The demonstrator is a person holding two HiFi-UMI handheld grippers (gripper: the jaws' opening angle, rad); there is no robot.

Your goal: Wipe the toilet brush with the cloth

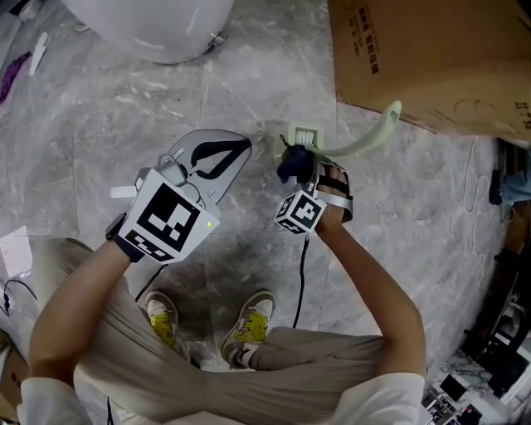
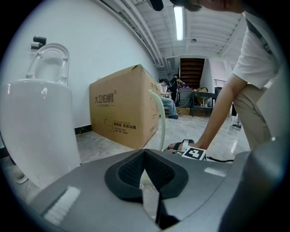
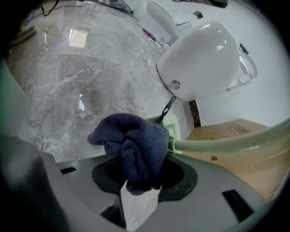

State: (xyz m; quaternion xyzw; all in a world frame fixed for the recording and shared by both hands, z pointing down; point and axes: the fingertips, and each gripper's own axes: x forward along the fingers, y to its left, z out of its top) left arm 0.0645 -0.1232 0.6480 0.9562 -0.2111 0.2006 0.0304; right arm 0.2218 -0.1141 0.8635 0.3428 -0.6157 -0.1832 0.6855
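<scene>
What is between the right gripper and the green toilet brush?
A dark blue cloth, clamped in the right gripper and lying against the toilet brush handle. The right gripper view shows it.

1. Floor (image 1: 124, 116): grey veined marble, glossy.
2. Toilet (image 1: 158, 25): white, standing on the floor along the wall.
3. Cardboard box (image 1: 431, 58): large, brown, printed, standing on the floor beside the toilet, a gap of bare floor between them.
4. Toilet brush (image 1: 303, 134): its pale green head is low in that gap; contact with the floor cannot be told.
5. Shoes (image 1: 249, 328): a person's pair, planted on the floor.
6. Cable (image 1: 301, 282): thin, black, running past the shoes.
7. Sheet of paper (image 1: 15, 249) and purple strip (image 1: 15, 70): lying well apart from the box.
</scene>
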